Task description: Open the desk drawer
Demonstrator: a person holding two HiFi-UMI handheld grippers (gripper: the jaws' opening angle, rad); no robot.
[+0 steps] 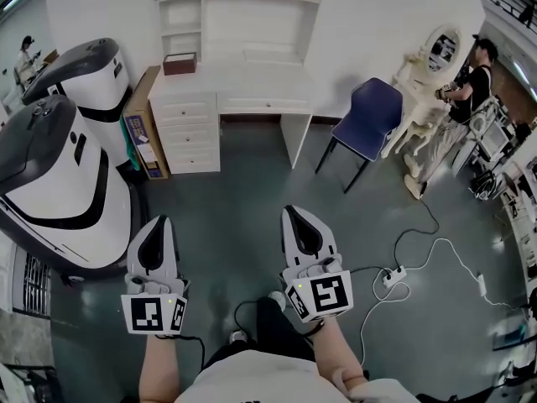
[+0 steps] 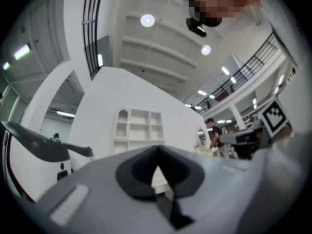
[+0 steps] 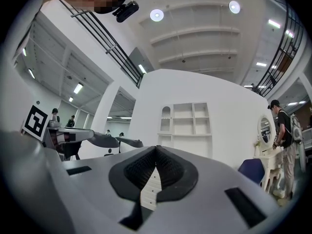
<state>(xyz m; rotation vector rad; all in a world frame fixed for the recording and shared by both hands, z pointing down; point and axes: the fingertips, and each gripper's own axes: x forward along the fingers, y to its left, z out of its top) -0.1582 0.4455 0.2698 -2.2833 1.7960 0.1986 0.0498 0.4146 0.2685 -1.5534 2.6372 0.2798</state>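
Well ahead of both grippers, one white desk (image 1: 252,81) stands against the wall. Its three stacked drawers (image 1: 190,133), all closed, lie beyond the left gripper (image 1: 159,225), and one blue chair (image 1: 369,117) lies beyond the right gripper (image 1: 295,217). Both jaw pairs are pressed together, empty.

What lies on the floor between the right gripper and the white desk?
Nothing: in the head view only bare grey floor separates right gripper from desk.

Open floor (image 1: 243,200) to desk (image 1: 252,86), chair (image 1: 369,116) right, machines (image 1: 59,175) left
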